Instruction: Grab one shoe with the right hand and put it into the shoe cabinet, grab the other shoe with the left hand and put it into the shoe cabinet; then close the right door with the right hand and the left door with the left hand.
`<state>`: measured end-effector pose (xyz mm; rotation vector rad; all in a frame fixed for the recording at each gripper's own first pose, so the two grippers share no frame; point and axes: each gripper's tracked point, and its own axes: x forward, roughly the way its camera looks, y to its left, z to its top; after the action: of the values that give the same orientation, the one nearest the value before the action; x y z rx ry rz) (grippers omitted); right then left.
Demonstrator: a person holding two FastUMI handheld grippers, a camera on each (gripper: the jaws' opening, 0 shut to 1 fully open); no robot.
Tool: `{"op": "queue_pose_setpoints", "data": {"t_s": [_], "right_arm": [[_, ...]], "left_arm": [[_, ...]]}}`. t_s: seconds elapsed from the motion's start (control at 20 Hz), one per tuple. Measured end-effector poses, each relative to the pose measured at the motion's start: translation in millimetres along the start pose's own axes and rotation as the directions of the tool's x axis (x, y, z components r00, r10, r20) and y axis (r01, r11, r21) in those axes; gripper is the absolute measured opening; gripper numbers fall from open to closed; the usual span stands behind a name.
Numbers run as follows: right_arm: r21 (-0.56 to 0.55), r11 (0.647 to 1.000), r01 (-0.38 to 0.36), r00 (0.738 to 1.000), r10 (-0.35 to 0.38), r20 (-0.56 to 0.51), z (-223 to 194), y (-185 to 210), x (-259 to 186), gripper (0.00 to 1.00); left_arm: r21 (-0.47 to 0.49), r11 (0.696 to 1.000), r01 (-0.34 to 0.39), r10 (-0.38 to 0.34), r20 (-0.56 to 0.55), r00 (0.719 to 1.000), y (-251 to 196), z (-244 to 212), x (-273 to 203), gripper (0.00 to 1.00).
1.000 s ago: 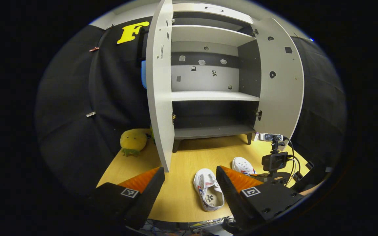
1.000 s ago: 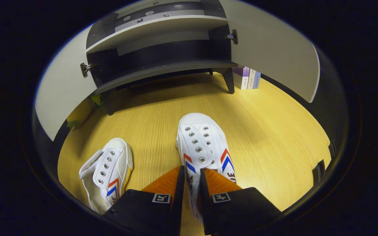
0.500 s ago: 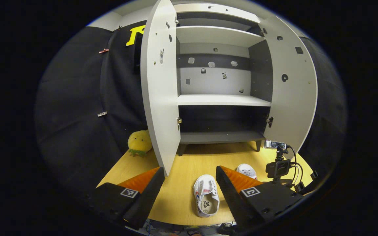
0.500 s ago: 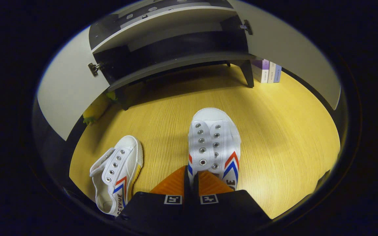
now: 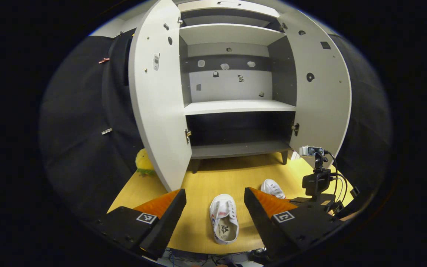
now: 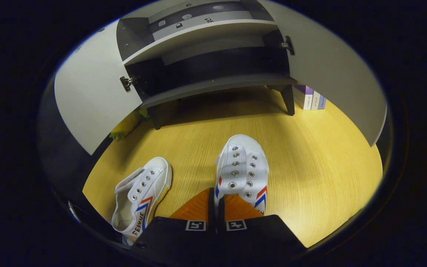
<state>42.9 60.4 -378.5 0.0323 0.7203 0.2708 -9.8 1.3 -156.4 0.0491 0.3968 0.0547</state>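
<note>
Two white canvas shoes with red and blue chevrons lie on the wooden floor before the open shoe cabinet (image 5: pixel 235 107). My right gripper (image 6: pixel 215 193) is shut on the inner collar edge of one shoe (image 6: pixel 243 167), whose toe points at the cabinet's bottom shelf (image 6: pixel 217 83). I cannot tell whether this shoe is off the floor. The other shoe (image 6: pixel 141 191) lies to its left, untouched. In the left gripper view that shoe (image 5: pixel 222 218) sits below and between the fingers of my open left gripper (image 5: pixel 214 191). The held shoe's toe (image 5: pixel 272 187) shows farther right.
Both cabinet doors stand wide open, the left door (image 5: pixel 158 104) and the right door (image 5: pixel 321 96). A yellow plush toy (image 5: pixel 143 165) lies behind the left door. Some books (image 6: pixel 311 100) stand beside the cabinet's right leg. The right gripper's black body with cables (image 5: pixel 315 181) is at the right.
My right gripper's fingers have closed fully on the shoe's edge and drawn back slightly. My left gripper has shifted, so the left door looms larger and the loose shoe sits more centred.
</note>
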Motion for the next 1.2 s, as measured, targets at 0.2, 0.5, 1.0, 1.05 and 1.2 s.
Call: {"op": "queue_pose_setpoints", "data": {"t_s": [0.2,0.5,1.0,1.05,1.2], "right_arm": [[-0.024,0.999,0.026,0.997,-0.024,0.069,18.5,6.2,-22.6,0.05],[-0.097,0.992,0.082,0.981,-0.063,0.183,61.7,22.4,-66.0,0.05],[-0.258,0.955,0.144,0.902,-0.019,0.431,210.2,90.2,-143.1,0.05],[-0.276,0.95,0.144,0.894,-0.005,0.447,224.9,97.2,-146.3,0.05],[-0.322,0.934,0.156,0.869,0.026,0.495,269.9,114.9,-148.7,0.05]], "left_arm": [[0.023,0.997,0.069,-0.07,0.032,0.997,0.8,4.2,-3.5,0.98],[0.005,0.99,0.143,-0.143,0.066,0.988,13.2,4.5,-15.1,0.98],[0.017,0.986,0.167,-0.167,0.156,0.973,41.4,12.2,-31.9,0.98],[0.01,0.986,0.169,-0.168,0.163,0.972,43.6,13.0,-33.2,0.98],[-0.008,0.985,0.173,-0.169,0.179,0.969,50.3,18.9,-34.1,0.98]]}}
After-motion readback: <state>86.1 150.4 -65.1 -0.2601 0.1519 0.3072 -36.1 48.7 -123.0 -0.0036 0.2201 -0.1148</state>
